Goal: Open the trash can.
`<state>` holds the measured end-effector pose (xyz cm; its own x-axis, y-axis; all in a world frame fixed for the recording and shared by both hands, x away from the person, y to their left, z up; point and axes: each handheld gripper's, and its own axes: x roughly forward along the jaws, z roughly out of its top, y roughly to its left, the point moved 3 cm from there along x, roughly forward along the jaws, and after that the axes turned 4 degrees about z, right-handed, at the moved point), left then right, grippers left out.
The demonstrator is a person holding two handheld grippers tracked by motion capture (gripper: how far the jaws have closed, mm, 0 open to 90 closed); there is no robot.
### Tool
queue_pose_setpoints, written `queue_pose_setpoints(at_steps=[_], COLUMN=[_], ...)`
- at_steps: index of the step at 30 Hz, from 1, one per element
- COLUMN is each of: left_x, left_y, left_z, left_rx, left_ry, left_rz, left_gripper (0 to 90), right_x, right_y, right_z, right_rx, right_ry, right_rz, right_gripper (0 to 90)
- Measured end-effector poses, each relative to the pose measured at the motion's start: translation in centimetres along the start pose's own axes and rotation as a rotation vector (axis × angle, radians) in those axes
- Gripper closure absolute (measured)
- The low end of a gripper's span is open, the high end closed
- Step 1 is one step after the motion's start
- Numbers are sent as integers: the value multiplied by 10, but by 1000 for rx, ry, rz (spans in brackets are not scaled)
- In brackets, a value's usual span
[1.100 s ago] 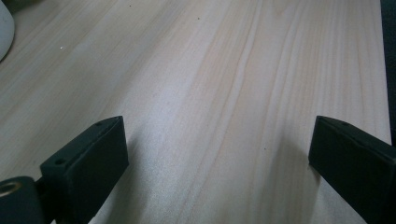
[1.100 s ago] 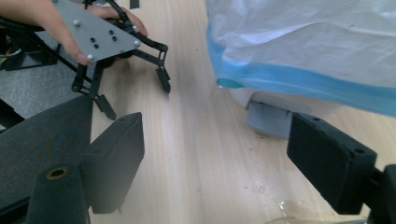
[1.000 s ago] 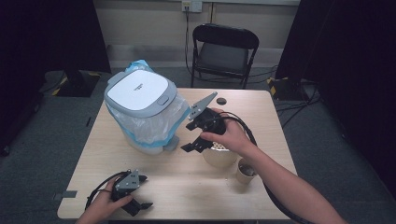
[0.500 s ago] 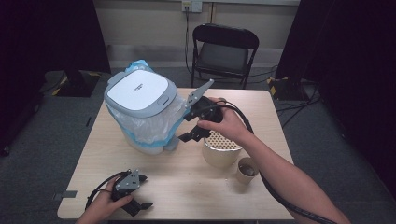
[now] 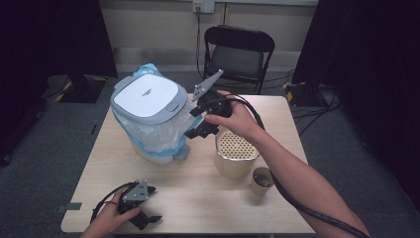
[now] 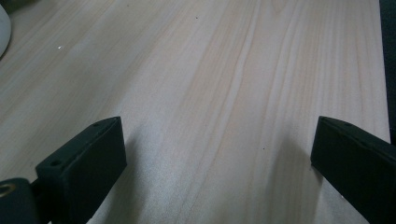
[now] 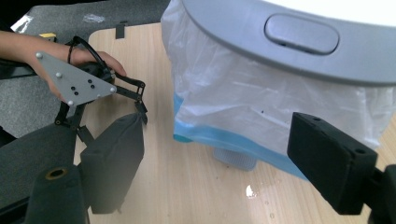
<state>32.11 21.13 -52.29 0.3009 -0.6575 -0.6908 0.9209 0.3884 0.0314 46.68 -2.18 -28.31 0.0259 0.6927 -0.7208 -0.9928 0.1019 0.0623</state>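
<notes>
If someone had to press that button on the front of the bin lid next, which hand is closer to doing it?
The right. Its gripper hovers open beside the bin, with the lid button just ahead in the right gripper view. The left gripper rests at the table's near edge, facing bare wood.

- Right gripper lifts off the perforated bowl, now uncovered behind it.
- It swings up against the bin liner, jaws spread wide.

On the table, the bin stands at ten o'clock. The perforated pot sits at three o'clock of it, the small cup at the pot's four o'clock. The chair stands at twelve o'clock, behind the table.
</notes>
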Motion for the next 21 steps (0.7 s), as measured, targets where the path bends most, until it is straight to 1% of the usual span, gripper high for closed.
queue_pose_setpoints(at_steps=[6,7,9,12,14,19,21], left_x=[0,0,0,0,1,1,1], left_y=[0,0,0,0,0,0,0], left_z=[0,0,0,0,0,0,0], left_rx=[0,0,2,10,10,10,10], left_ry=[0,0,1,13,13,13,13], left_rz=[0,0,-2,-4,-3,-3,-4], left_gripper=[27,27,27,5,0,0,0], right_x=[0,1,1,1,2,6,9], right_y=[-3,-6,-6,-7,-8,-12,-13], right_z=[6,10,13,17,20,27,29], right_rx=[4,-15,-1,-9,-7,-22,-19], right_ry=[5,-3,-6,-4,-6,-14,-19], right_rz=[0,-1,3,0,0,2,2], right_gripper=[185,185,185,184,184,183,182])
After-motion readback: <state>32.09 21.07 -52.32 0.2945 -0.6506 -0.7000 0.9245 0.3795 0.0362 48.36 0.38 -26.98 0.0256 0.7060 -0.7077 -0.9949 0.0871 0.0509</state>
